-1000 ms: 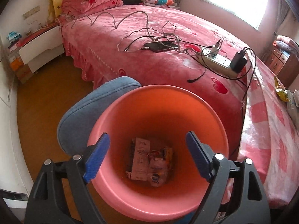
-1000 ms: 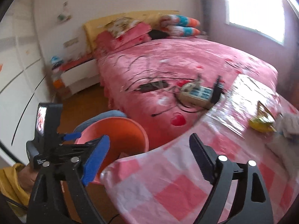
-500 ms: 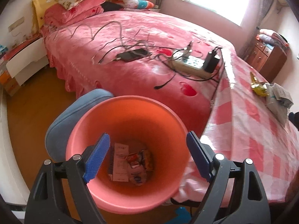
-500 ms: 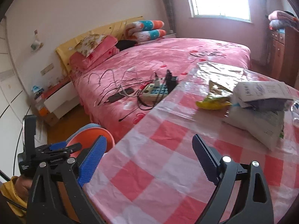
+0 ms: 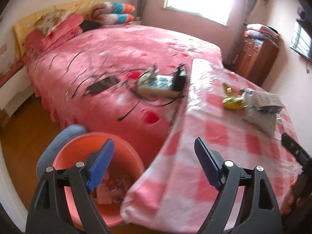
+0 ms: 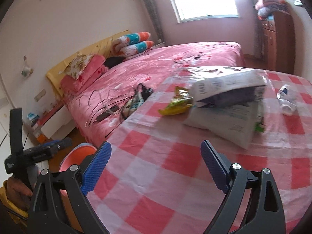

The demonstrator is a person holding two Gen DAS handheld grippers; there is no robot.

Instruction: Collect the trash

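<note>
The left gripper stands with its blue pads spread wide and nothing between them, hanging over the corner where the orange bin meets the edge of the checked tablecloth. Inside the bin lie crumpled wrappers, blurred but seemingly paper and foil. A blue-grey cushion presses against the bin's far rim. The right gripper is likewise spread and empty, above the pink-and-white checks of the table. Ahead of it on the cloth lie the remaining pieces of trash: a yellow-green snack wrapper, a white paper bag with a flattened printed carton leaning on top, and a crushed plastic bottle off to the right. Nothing stands between the right gripper and these items. Beyond the table edge, the pink bed carries a power strip, a dark phone and tangled cables. A wooden cabinet stands by the window.
</note>
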